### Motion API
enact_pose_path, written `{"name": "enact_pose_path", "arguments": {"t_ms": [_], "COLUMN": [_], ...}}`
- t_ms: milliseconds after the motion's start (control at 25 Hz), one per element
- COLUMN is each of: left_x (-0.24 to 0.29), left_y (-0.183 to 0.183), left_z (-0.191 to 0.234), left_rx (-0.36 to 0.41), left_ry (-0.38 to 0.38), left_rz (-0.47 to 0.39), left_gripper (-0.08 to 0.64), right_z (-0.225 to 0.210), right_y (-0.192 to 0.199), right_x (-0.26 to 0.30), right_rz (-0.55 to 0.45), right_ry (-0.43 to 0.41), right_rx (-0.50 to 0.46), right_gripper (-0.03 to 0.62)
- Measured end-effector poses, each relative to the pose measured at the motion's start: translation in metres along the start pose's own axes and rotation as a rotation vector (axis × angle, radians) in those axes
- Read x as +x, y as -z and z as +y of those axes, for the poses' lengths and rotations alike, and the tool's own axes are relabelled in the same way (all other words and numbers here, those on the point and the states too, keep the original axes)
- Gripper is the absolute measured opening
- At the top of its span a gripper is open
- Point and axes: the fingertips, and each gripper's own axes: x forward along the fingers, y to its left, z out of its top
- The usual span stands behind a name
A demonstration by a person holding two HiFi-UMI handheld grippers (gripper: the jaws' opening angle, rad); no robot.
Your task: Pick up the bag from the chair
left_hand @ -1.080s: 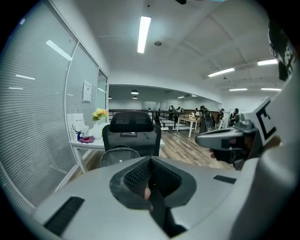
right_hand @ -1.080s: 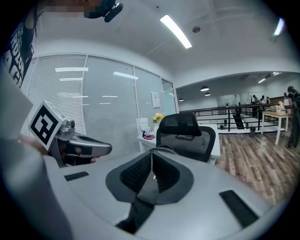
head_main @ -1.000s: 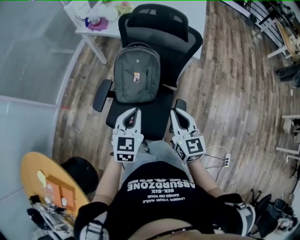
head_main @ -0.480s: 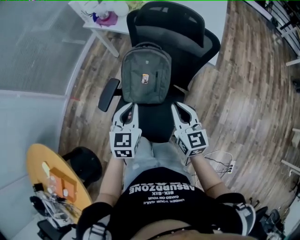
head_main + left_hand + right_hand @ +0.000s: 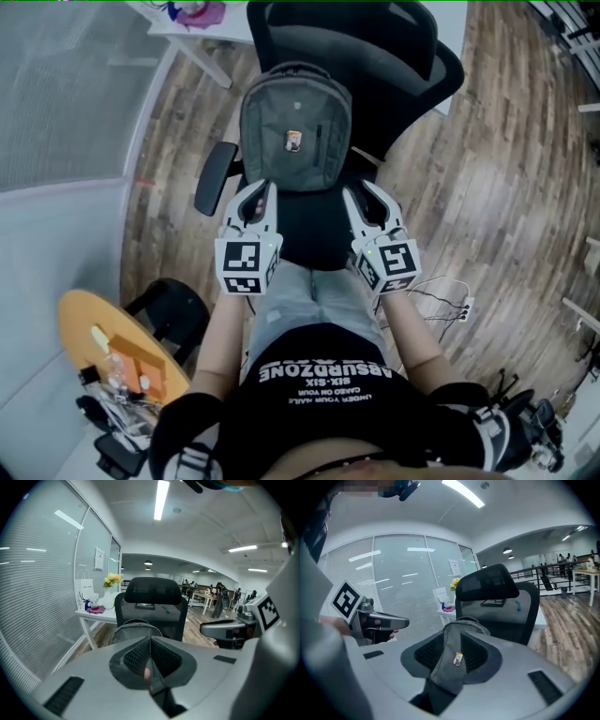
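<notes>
Looking down, you see the chair (image 5: 412,66) cut off at the top. The bag (image 5: 295,122) sits up on its seat, against the back. Your left claw (image 5: 258,192) is shut tight and holds nothing. Your right claw (image 5: 363,194) has just been opening, and the bag shows through its gap, not gripped.

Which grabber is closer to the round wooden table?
Left. The left gripper is ahead and right of the round wooden table; the right gripper, jaws just opened, empty, is farther right across the chair.

A bag (image 5: 295,141) rests on a chair (image 5: 375,56) against its backrest, a table (image 5: 223,36) behind, the left gripper (image 5: 262,190) and right gripper (image 5: 364,191) just before it.
</notes>
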Motion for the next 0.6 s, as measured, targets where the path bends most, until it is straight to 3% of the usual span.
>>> {"name": "enact_pose_path", "arguments": {"t_ms": [200,400,600], "left_x": [0.028,0.060,0.089], "left_y": [0.003,0.010,0.018], "left_z": [0.029,0.040,0.053], "left_rx": [0.014,0.010,0.001], "left_ry": [0.000,0.068,0.071], "left_rz": [0.024,0.059,0.077], "left_gripper": [0.017,0.018,0.033], "right_z": [-0.006,-0.016,-0.029], "right_y": [0.013,0.025,0.038], "right_x": [0.033,0.070,0.097], "right_rz": [0.032,0.064,0.098], "right_ry": [0.045,0.073,0.090], "right_rx": [0.025,0.018,0.016], "right_gripper": [0.110,0.110,0.118]}}
